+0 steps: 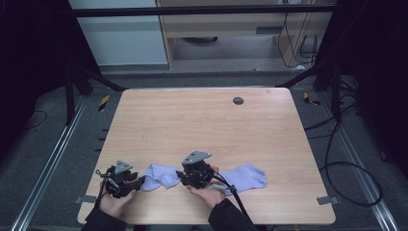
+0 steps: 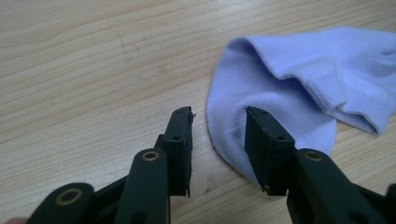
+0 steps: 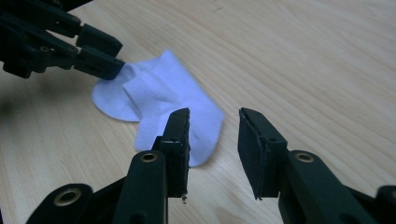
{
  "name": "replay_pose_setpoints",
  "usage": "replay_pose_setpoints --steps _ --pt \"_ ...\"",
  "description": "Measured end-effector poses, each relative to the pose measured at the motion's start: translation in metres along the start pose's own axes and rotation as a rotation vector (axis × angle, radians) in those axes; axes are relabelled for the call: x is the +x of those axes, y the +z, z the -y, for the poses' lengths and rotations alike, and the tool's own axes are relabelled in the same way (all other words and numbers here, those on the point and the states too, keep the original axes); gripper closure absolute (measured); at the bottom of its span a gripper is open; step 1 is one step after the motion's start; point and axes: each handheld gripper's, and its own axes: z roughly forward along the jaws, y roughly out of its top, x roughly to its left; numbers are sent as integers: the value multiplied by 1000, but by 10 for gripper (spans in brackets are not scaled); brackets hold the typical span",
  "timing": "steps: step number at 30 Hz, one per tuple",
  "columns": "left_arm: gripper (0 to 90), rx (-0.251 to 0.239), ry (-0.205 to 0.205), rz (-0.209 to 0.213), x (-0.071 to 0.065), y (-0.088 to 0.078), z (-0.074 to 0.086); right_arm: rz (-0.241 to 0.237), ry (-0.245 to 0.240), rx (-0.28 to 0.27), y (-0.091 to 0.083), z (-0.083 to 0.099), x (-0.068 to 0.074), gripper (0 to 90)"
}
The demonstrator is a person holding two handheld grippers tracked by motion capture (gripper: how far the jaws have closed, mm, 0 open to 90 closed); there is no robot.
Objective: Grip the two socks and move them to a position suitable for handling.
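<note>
Both grippers are held low over the near edge of the wooden table (image 1: 202, 120), each gripped from below by a hand whose dark sleeve enters from the bottom of the high view. The left gripper (image 2: 217, 135) is pointed toward the right gripper, its jaws parted and nothing clasped; one jaw lies over the rounded end of a folded pale lilac sock (image 2: 289, 93), the other over bare wood just beside it. The right gripper (image 3: 214, 140) is released as well, its jaws spread, with the same sock (image 3: 154, 102) just ahead of and partly behind one jaw, and the left gripper's jaws seen at the sock's far end (image 3: 100, 63). In the high view this sock (image 1: 161, 175) lies between the two grippers, and a second sock (image 1: 248, 177) lies flat just beyond the right hand (image 1: 207, 192). Ahead of both grippers the tabletop lies open up to a small dark round cap (image 1: 238, 100) near the far edge.
</note>
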Motion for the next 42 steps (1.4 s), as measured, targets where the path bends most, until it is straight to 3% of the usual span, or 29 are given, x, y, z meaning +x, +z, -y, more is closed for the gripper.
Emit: replay_pose_setpoints --steps 13,26,37,42 --pt "715 27 3 13 -1 6 0 -46 -50 70 36 6 24 656" --pt "821 35 7 22 -3 6 -1 -79 -88 106 53 9 37 681" --pt "860 31 11 31 -3 5 -3 -95 -49 118 54 8 38 851" --pt "861 27 11 34 -3 6 -3 -103 -12 71 46 7 33 863"
